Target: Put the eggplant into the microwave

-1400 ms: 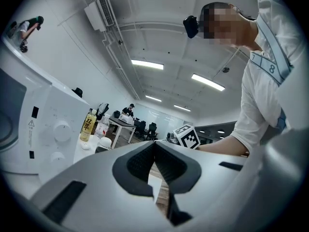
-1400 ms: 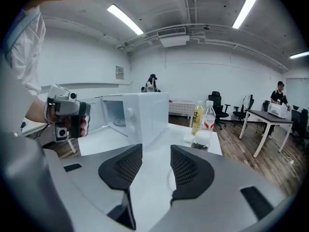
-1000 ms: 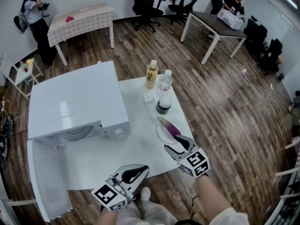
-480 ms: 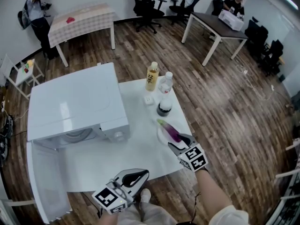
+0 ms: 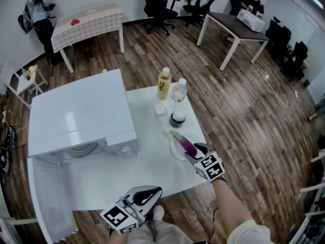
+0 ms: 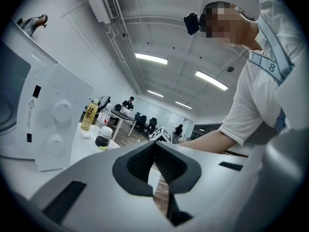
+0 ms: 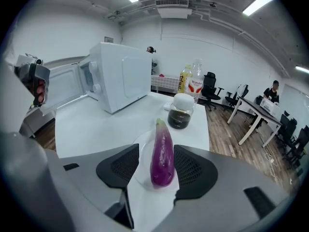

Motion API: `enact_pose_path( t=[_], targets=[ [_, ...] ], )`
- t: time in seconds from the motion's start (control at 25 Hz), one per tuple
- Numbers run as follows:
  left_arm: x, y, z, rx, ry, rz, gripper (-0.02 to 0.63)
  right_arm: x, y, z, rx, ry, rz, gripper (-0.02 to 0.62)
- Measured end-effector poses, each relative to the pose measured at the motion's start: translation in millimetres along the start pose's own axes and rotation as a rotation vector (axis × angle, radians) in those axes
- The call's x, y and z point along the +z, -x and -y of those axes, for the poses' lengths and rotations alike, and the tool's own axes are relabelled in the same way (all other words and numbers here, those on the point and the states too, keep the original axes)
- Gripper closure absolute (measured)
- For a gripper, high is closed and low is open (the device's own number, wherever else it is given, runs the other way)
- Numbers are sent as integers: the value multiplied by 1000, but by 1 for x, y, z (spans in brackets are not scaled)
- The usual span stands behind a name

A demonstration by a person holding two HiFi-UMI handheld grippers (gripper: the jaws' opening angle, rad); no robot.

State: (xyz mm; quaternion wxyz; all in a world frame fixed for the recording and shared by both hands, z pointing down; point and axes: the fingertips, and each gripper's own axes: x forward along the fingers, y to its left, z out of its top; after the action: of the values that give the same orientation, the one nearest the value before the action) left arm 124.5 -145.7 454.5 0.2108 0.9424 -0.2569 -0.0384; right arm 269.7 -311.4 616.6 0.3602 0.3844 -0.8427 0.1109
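A purple eggplant [image 5: 186,144] [image 7: 162,153] lies on a small white plate [image 5: 175,147] [image 7: 140,164] near the right edge of the white table [image 5: 147,161]. My right gripper [image 5: 196,151] [image 7: 157,167] tilts down over it, open. One jaw stands on each side of the eggplant's near end, and a gap shows on the left. The white microwave [image 5: 76,116] [image 7: 123,76] stands at the table's left with its door [image 5: 48,200] swung open. My left gripper [image 5: 151,189] [image 6: 154,146] hovers at the table's front edge, shut and holding nothing.
Behind the plate stand a dark jar with a white lid [image 5: 177,117], a clear water bottle [image 5: 179,92] and a yellow tea bottle [image 5: 163,82], with a small white object [image 5: 161,108] beside them. Office tables, chairs and people are farther back.
My right gripper has moved forward and down onto the eggplant, so its jaws now straddle it. The left gripper has barely moved.
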Motion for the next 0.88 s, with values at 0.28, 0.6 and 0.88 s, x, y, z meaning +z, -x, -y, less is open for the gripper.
enact_pose_path(
  t=[0.28, 0.6, 0.88],
  targets=[
    [-8, -7, 0, -12, 11, -21, 604, -14, -18, 7, 9, -11, -77, 368],
    [-11, -13, 1, -21, 18, -22, 604, -27, -33, 11, 14, -6, -125, 368],
    [-7, -18, 3, -26, 19, -17, 604, -28, -33, 11, 27, 4, -137, 368]
  ],
)
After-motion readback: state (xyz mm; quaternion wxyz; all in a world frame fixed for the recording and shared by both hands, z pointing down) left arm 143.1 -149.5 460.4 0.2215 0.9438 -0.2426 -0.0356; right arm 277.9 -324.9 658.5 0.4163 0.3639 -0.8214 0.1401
